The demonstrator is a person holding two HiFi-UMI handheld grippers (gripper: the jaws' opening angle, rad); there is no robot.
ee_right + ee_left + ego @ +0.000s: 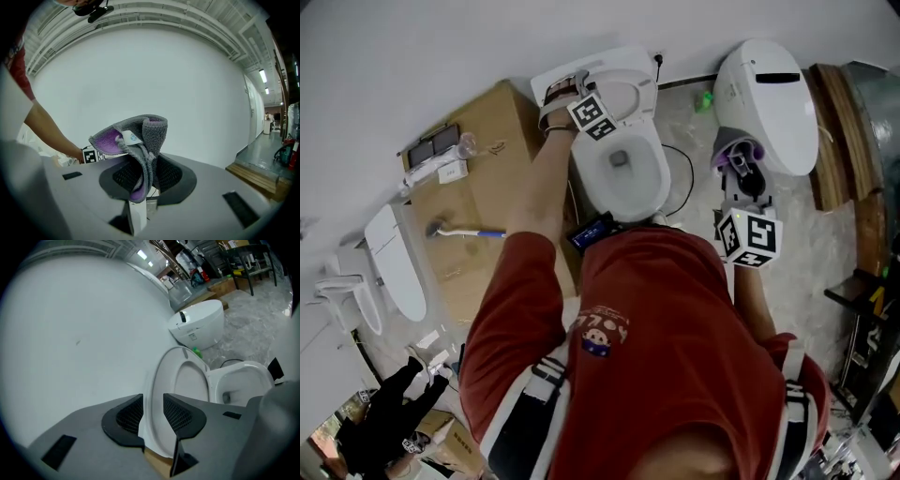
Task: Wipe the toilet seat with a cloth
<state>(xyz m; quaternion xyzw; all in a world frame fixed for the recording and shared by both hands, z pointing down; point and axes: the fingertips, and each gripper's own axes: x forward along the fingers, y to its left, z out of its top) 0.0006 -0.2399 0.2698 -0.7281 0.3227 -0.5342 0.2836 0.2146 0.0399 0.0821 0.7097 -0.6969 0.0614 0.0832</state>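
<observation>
The white toilet (623,173) stands open against the wall, its lid and seat (628,94) raised upright. My left gripper (567,94) is at the lid's left edge. In the left gripper view the lid's white rim (161,380) fills the gap of my left gripper (153,416), with a pad on each side of it. The bowl (239,385) lies to the right. My right gripper (741,178) hovers right of the toilet, shut on a grey and purple cloth (733,148). The cloth (136,138) bunches up above the right gripper (143,176).
A cardboard box (478,178) with a blue-handled brush (469,232) sits left of the toilet. A second white toilet (769,98) stands to the right, beside wooden boards (834,131). A black cable (682,183) loops on the floor between them.
</observation>
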